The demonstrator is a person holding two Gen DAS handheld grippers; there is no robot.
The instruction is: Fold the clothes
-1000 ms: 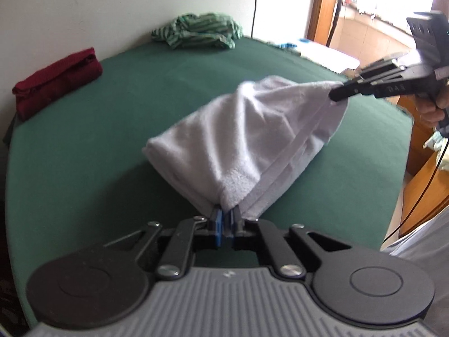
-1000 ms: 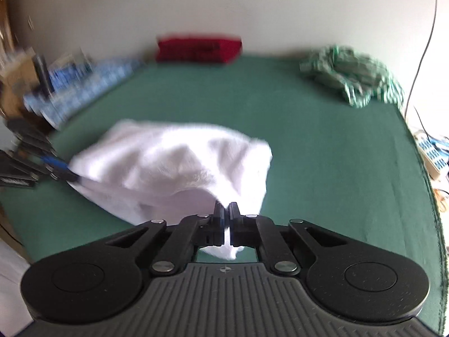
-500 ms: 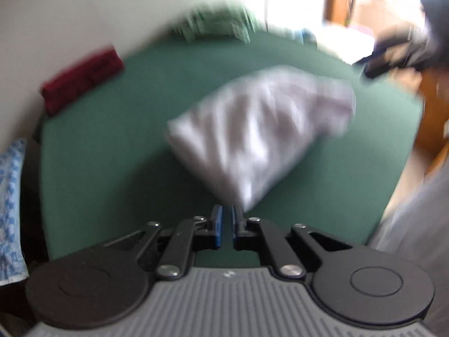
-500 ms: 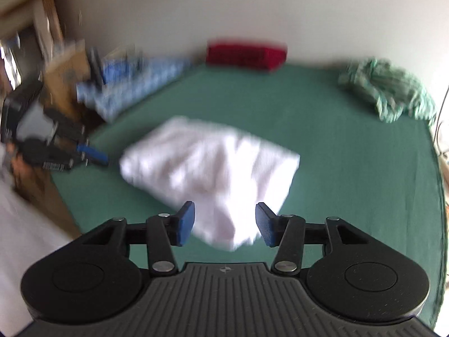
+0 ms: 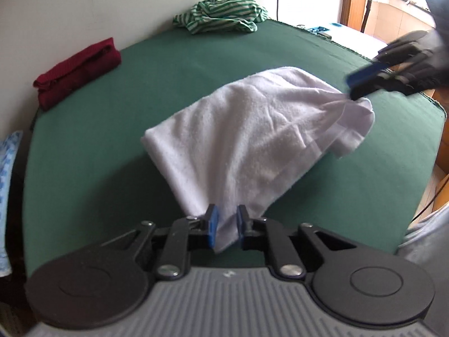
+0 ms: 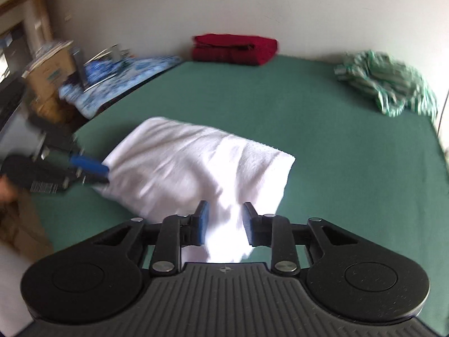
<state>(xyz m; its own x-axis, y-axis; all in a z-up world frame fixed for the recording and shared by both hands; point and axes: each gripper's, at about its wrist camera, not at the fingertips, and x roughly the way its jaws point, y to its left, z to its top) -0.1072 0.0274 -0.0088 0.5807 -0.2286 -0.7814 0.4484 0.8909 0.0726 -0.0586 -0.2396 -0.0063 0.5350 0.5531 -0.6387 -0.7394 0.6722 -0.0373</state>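
A white towel (image 5: 252, 129) lies folded in a loose heap on the green table (image 5: 112, 112). My left gripper (image 5: 226, 226) stands partly open at the towel's near corner, and a flap of cloth hangs between its blue pads. In the right wrist view the white towel (image 6: 190, 163) spreads in front of my right gripper (image 6: 224, 221), whose jaws are open with another corner of the towel lying between them. The right gripper (image 5: 356, 87) also shows from the left wrist view, at the towel's far right corner. The left gripper (image 6: 98, 172) is seen at the towel's left edge.
A folded dark red cloth (image 5: 78, 70) lies by the wall. A crumpled green-and-white striped garment (image 5: 221, 14) sits at the table's far end. A blue patterned cloth (image 6: 118, 75) and a cardboard box (image 6: 47, 75) stand beyond the table's left edge.
The towel has dropped from being stretched in the air onto the table. Both grippers let go; the right opened wide then narrowed, and the left has opened slightly around a corner.
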